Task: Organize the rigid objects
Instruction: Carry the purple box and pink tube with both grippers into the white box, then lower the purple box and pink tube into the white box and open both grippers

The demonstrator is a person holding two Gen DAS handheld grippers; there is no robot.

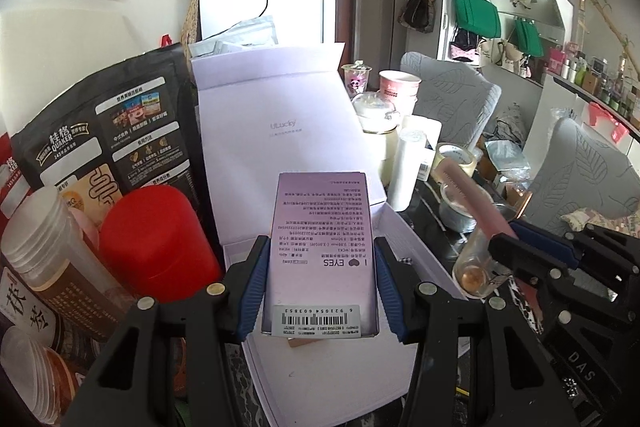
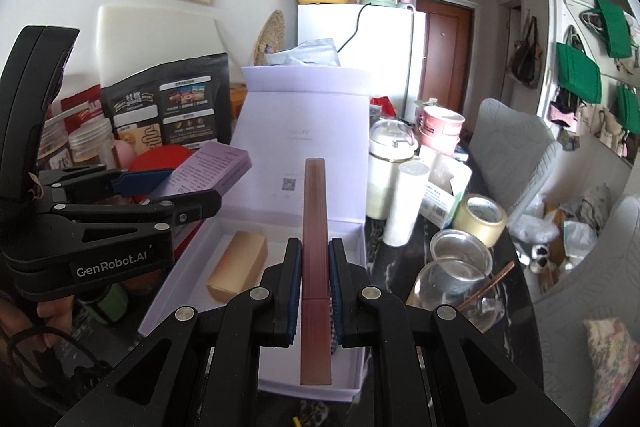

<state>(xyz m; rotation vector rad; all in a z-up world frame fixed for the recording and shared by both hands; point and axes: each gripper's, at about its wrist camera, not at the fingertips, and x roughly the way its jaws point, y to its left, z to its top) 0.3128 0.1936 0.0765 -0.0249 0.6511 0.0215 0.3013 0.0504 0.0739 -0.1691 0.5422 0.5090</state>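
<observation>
1. The lilac carton [image 1: 323, 251] is clamped in the left gripper [image 1: 322, 279] above the open white box [image 2: 192, 251].
2. The long reddish case [image 2: 316, 267] is pinched tight in the right gripper [image 2: 316, 287] over that box.
3. Judged step: carrying both in; lowering beside the tan block [image 2: 238, 265] is needed.

"EYES" on the purple carton [image 1: 322, 251], "GenRobot.AI" on the left gripper [image 2: 176, 195].

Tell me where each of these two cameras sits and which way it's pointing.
Left wrist: on the left gripper, looking along its fingers, which clamp a lilac carton over the open white box; right gripper at right edge.
Right wrist: on the right gripper, clamping a reddish-brown bar; left gripper and a hand at left.
Shared: box, fridge.
</observation>
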